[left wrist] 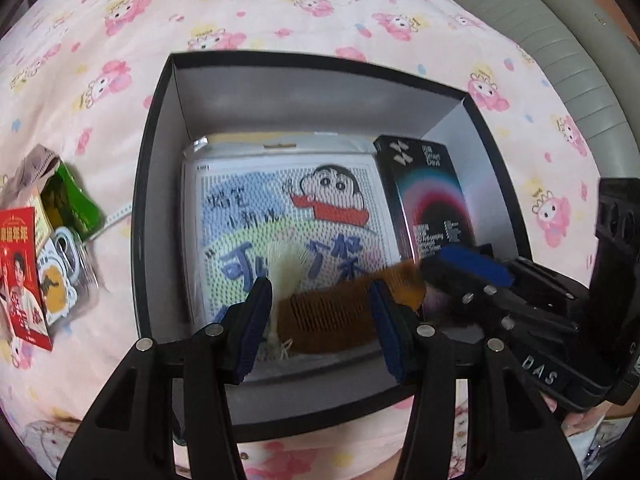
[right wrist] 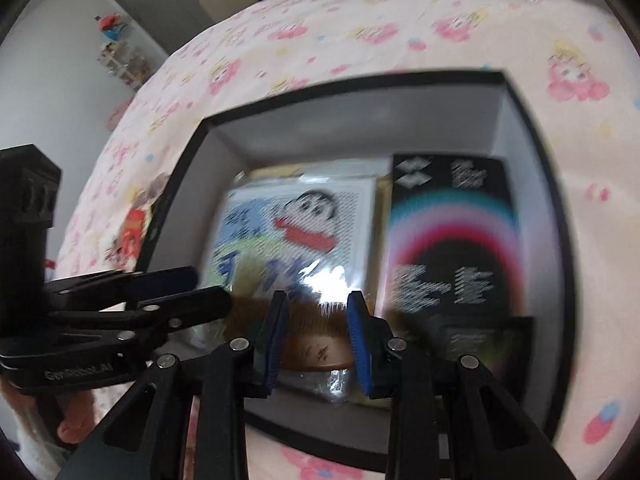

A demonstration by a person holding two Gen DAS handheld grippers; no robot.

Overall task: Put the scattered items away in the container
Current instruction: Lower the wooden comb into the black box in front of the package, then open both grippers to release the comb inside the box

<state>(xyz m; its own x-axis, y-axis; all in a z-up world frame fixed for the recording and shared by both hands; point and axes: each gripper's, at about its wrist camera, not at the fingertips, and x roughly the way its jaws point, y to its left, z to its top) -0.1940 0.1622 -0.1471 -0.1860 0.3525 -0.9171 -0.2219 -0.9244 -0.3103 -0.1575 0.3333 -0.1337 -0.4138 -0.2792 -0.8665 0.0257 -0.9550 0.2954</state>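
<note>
Left tool (left wrist: 320, 322) sits low over the near edge of the black cardboard box with pale inner walls (left wrist: 160, 128), its blue-padded fingers spread wide. The brown wooden comb (left wrist: 340, 312) lies crosswise right in the gap between them, though I honestly can't tell if either pad touches it. A pale cream tassel (left wrist: 286, 268) shows just beside the left finger.

Right tool (right wrist: 316, 338) comes in from the right side of the box, set to a narrower gap, and the comb's rounded brown back (right wrist: 320, 350) sits between its pads. The frame is blurry, so whether it's actually gripping is unclear.

The comb rests on top of a white cartoon-boy pegboard pack in clear plastic (left wrist: 280, 216) on the box floor. Next to that, along the right wall, is a black carton with a rainbow arc print (left wrist: 428, 196).

Outside the box, on the pink cartoon-print bedsheet (left wrist: 240, 12), there's a pile of snack packets and cards (left wrist: 44, 248) well off to the left.
</note>
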